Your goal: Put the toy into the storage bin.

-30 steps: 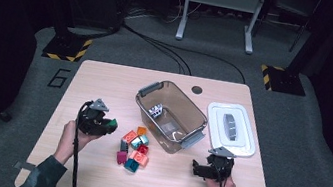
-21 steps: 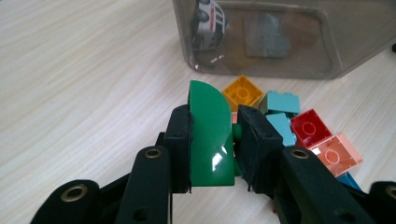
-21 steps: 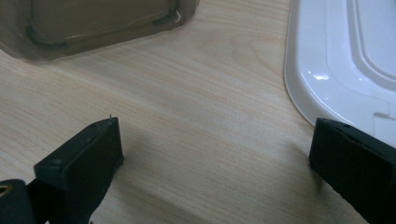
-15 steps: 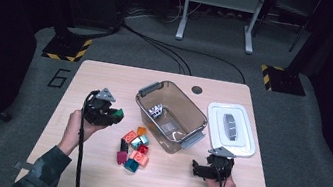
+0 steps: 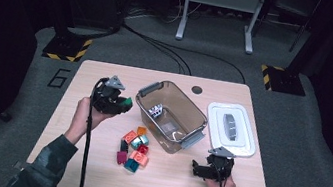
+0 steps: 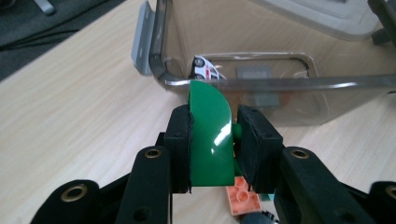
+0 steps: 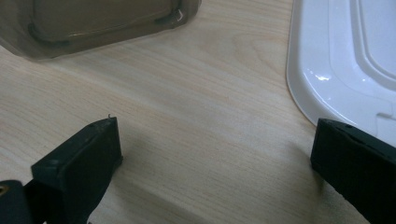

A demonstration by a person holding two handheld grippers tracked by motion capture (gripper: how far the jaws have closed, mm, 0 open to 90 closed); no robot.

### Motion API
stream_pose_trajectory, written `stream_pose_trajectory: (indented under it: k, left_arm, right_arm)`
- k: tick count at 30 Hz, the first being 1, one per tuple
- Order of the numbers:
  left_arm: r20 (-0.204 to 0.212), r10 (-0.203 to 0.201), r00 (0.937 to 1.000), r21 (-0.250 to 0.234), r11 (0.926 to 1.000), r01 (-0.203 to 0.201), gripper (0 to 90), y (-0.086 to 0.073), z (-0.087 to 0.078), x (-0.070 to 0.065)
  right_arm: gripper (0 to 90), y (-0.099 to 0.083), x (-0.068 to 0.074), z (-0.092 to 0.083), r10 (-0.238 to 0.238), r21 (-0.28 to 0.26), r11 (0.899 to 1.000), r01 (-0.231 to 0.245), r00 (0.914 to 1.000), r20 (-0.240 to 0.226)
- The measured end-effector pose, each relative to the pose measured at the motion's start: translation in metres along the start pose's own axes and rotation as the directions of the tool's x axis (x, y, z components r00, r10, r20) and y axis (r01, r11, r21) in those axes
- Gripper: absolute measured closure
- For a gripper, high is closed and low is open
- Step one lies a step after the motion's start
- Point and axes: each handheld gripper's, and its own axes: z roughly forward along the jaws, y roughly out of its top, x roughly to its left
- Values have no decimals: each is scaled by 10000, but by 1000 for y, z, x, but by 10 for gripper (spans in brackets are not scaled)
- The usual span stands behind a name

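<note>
Looking from largest to smallest:
table (image 5: 90, 177): pale wood with plenty of bare surface along the left and near edges; open room for the left hand to swing across.
clear bin (image 5: 171, 117): open-topped, standing mid-table with a small toy car (image 6: 204, 68) inside; its rim lies just ahead of the held piece, so I'd judge that edge the one thing to clear before any drop.
white lid (image 5: 231, 129): lying flat to the right of the bin, out of the way.
block pile (image 5: 134, 148): loose coloured blocks lying near the bin's front-left side.
left gripper (image 6: 212, 140): pinching the green block, pads pressed on its two flat sides.
right gripper (image 7: 210, 154): jaws spread wide over bare table, holding nothing.
green block (image 6: 210, 133): held above the table beside the bin; hard glossy plastic, likely light and stiff but slippery, so the flat sides are the place to grip, not the curved top.
</note>
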Motion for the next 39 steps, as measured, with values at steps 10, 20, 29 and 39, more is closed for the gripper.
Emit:
stream_pose_trajectory:
  k: [10, 20, 29, 39]
  left_arm:
    - [301, 200, 9993, -137, 9997, -196, 669, 33, 9, -1]
    - [352, 409, 9985, 43, 9991, -411, 669, 59, 30, -5]
    - [633, 292, 9976, 557, 9979, -327, 668, 66, 58, -11]
    - [759, 209, 9969, 1275, 9914, -305, 667, 63, 74, -10]
  right_arm:
    - [13, 0, 0, 0, 17, -3, 10000, -17, 10000, -20]
    - [14, 0, 0, 0, 37, -15, 10000, -37, 10000, -4]
    - [14, 0, 0, 0, 31, -14, 10000, -31, 10000, -2]
    - [15, 0, -1, 0, -43, -9, 10000, 43, 10000, 8]
